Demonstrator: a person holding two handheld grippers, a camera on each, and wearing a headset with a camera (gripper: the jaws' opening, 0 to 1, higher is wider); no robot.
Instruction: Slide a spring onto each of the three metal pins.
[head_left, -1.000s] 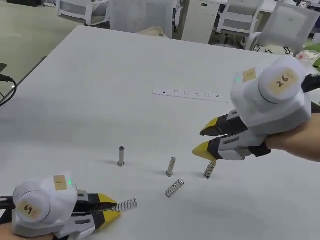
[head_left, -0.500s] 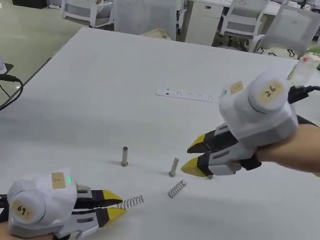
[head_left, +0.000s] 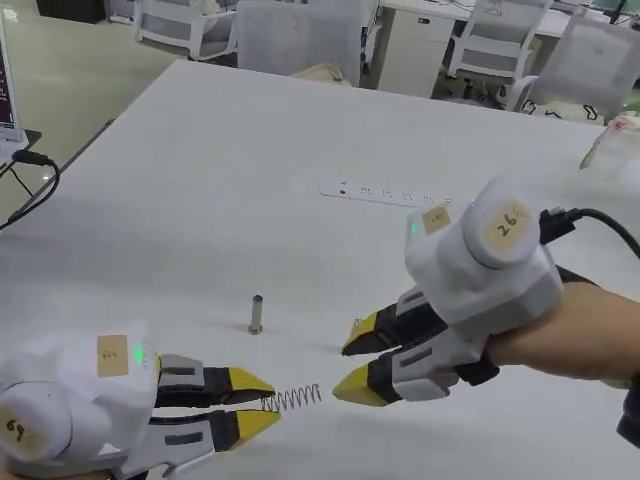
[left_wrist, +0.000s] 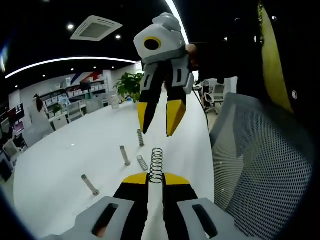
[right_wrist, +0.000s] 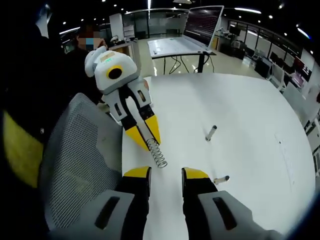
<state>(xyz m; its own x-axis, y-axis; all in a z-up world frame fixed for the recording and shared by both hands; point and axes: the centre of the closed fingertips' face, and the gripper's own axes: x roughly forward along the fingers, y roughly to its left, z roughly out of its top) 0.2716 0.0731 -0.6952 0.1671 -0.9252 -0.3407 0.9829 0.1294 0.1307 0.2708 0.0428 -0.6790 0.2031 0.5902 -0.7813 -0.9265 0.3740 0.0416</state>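
My left gripper (head_left: 270, 402) is at the lower left, shut on one end of a spring (head_left: 293, 397) that sticks out toward the right; its own view shows the spring (left_wrist: 156, 165) standing up from the closed tips. My right gripper (head_left: 345, 370) hovers open just right of the spring's free end, with nothing between its fingers. One bare pin (head_left: 256, 313) stands upright on the white table. The left gripper view shows three pins: a bare one (left_wrist: 90, 184), a second bare one (left_wrist: 124, 155), and a far one (left_wrist: 140, 137) wearing a spring. A loose spring (left_wrist: 142, 162) lies beside them.
A white power strip (head_left: 385, 193) lies further back on the table (head_left: 200, 180). A cable (head_left: 598, 225) runs from the right gripper. Office chairs (head_left: 490, 45) stand beyond the table's far edge. A mesh chair back (right_wrist: 75, 165) is close behind the grippers.
My left gripper has lifted its spring off the table and carried it right. My right gripper has come down and left toward it, covering two pins in the head view.
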